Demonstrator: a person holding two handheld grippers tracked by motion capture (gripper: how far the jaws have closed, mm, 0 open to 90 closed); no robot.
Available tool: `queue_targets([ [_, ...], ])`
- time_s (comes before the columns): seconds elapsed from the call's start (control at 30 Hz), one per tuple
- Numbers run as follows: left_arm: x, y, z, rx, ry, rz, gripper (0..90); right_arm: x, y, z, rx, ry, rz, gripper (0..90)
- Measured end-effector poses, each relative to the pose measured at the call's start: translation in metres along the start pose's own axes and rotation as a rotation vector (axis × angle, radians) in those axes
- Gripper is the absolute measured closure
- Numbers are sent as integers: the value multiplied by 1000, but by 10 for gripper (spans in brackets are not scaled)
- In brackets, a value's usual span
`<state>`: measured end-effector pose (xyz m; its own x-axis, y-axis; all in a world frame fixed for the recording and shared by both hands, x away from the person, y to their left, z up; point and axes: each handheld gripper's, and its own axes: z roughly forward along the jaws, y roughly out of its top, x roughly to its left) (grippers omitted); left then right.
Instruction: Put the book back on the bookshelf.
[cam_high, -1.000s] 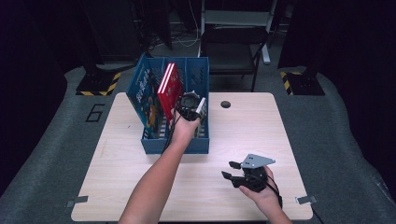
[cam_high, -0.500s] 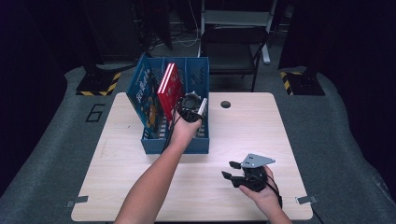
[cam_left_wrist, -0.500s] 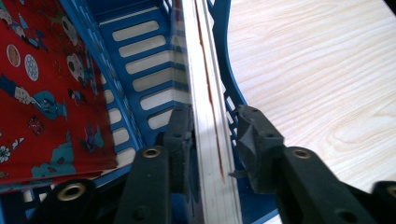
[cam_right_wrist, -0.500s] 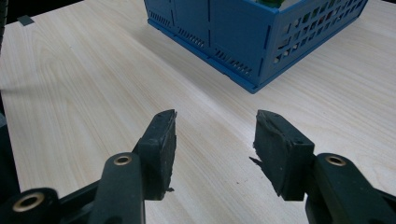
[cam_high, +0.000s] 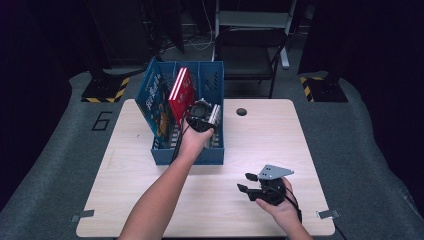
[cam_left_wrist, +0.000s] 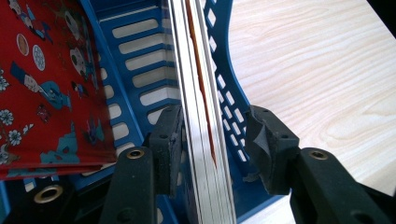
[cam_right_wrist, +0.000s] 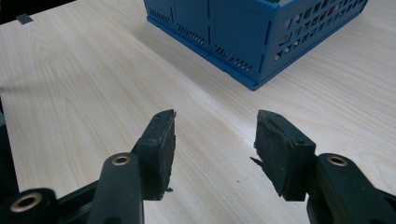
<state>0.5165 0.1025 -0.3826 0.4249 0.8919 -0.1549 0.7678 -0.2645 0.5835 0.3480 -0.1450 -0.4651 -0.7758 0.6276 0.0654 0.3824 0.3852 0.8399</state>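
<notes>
Left tongs (cam_left_wrist: 212, 135) have just been opening; jaws straddle the thin white book (cam_left_wrist: 201, 116) with the pads slack, the right one clear. Book stands upright in the blue file rack's (cam_left_wrist: 140, 60) right compartment, beside a red book (cam_left_wrist: 46, 79). Right tongs (cam_right_wrist: 212, 140) rest released over bare worktop (cam_right_wrist: 84, 84).
</notes>
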Motion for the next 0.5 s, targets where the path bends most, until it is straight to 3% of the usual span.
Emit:
queue_targets([
  [0.5,-5,-8,-24,-37,-52,42,520,-1,-1,2,4,-16,-2,470],
])
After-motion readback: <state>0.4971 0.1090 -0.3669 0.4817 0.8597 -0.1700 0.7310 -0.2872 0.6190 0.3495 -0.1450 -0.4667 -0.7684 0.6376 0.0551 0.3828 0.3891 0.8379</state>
